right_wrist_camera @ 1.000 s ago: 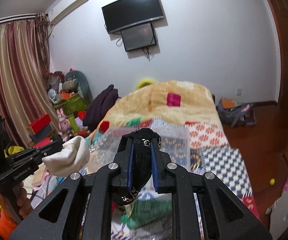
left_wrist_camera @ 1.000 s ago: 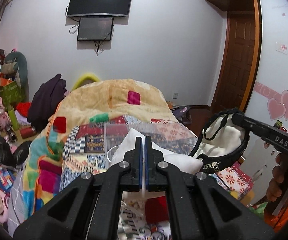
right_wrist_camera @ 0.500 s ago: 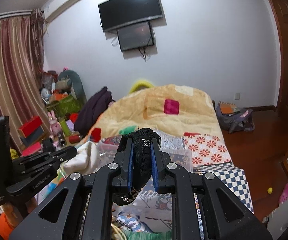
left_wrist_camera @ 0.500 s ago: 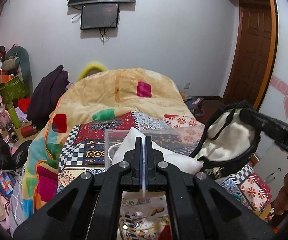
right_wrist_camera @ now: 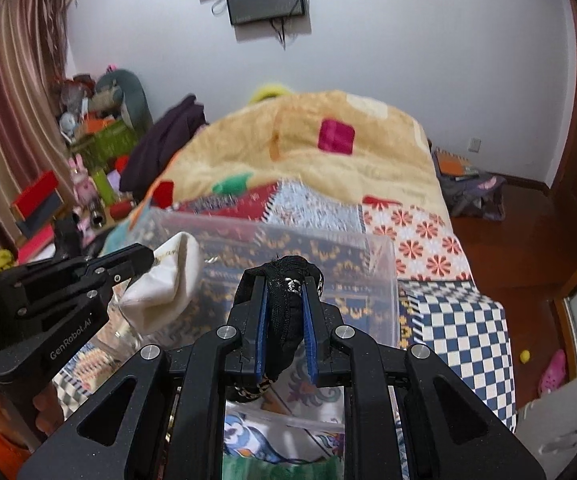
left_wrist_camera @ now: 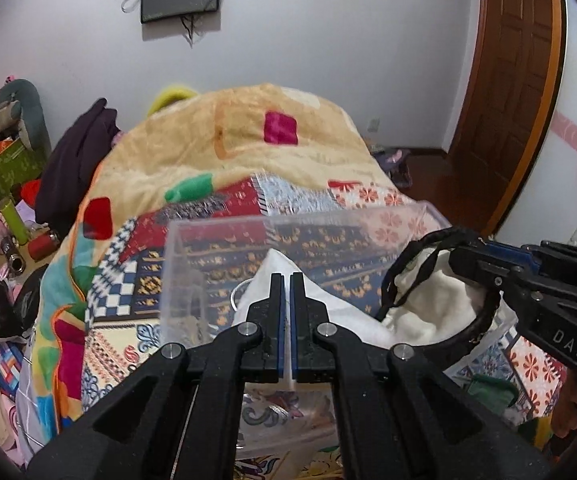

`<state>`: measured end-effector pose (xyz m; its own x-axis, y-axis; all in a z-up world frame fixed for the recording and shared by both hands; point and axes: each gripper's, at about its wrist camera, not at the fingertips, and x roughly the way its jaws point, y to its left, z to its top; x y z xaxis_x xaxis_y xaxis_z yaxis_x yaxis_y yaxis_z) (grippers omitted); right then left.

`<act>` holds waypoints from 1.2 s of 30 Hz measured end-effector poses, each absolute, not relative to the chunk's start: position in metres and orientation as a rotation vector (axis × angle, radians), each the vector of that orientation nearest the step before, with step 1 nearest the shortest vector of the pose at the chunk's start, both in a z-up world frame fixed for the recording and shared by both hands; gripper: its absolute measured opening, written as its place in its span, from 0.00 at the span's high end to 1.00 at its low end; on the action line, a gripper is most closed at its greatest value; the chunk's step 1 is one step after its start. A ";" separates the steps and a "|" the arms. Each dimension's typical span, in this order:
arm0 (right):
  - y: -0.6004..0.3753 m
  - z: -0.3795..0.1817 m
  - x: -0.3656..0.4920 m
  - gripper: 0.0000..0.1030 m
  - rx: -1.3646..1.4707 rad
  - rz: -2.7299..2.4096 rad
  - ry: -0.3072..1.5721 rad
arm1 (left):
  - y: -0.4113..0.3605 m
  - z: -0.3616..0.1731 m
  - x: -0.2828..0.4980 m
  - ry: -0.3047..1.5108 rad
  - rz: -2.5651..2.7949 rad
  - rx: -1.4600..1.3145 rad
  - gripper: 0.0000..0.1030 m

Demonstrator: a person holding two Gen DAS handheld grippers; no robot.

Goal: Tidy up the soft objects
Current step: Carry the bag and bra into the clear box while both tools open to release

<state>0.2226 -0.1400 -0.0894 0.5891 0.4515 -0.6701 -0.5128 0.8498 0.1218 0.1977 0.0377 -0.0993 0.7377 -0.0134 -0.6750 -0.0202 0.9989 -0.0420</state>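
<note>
My left gripper (left_wrist_camera: 287, 280) is shut on a white cloth pouch (left_wrist_camera: 330, 308) and holds it over a clear plastic bin (left_wrist_camera: 216, 226) on the bed. It also shows in the right wrist view (right_wrist_camera: 150, 258), with the white pouch (right_wrist_camera: 164, 288) hanging from it. My right gripper (right_wrist_camera: 286, 276) is shut on the black rim of a black bag (right_wrist_camera: 284, 312) with a white lining. In the left wrist view the right gripper (left_wrist_camera: 468, 258) holds that bag (left_wrist_camera: 440, 308) open at the bin's right side (right_wrist_camera: 388, 280).
The bin sits on a patchwork quilt (left_wrist_camera: 136, 280) with a yellow blanket (left_wrist_camera: 248, 140) heaped behind it. Clutter and toys (left_wrist_camera: 0, 184) fill the floor to the left. A wooden door (left_wrist_camera: 516, 80) and bare floor (right_wrist_camera: 528, 240) lie to the right.
Both grippers have dropped and moved forward with their items, from beside the bed to just above the clear bin. The black bag has come closer to the white pouch.
</note>
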 end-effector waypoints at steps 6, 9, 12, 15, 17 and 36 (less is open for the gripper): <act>-0.143 -0.097 0.226 0.75 -0.117 0.538 0.798 | 0.031 -0.106 0.195 0.770 -0.017 -0.034 0.92; -0.147 -0.095 0.223 0.63 -0.126 0.532 0.793 | 0.031 -0.104 0.191 0.768 -0.024 -0.039 0.89; -0.152 -0.089 0.216 0.45 -0.133 0.528 0.765 | 0.032 -0.097 0.182 0.754 -0.035 -0.049 0.77; -0.157 -0.080 0.207 0.30 -0.135 0.519 0.731 | 0.033 -0.086 0.169 0.718 -0.032 -0.057 0.60; -0.163 -0.074 0.200 0.25 -0.128 0.517 0.710 | 0.034 -0.076 0.157 0.688 -0.030 -0.065 0.47; -0.224 -0.090 0.118 0.14 -0.118 0.404 0.693 | 0.020 -0.083 0.073 0.671 -0.087 -0.102 0.09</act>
<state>0.1183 -0.2244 -0.0901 0.6954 0.3223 -0.6423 -0.3998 0.9162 0.0269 0.0735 0.0201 -0.0829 0.7798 -0.1131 -0.6157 0.0472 0.9914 -0.1223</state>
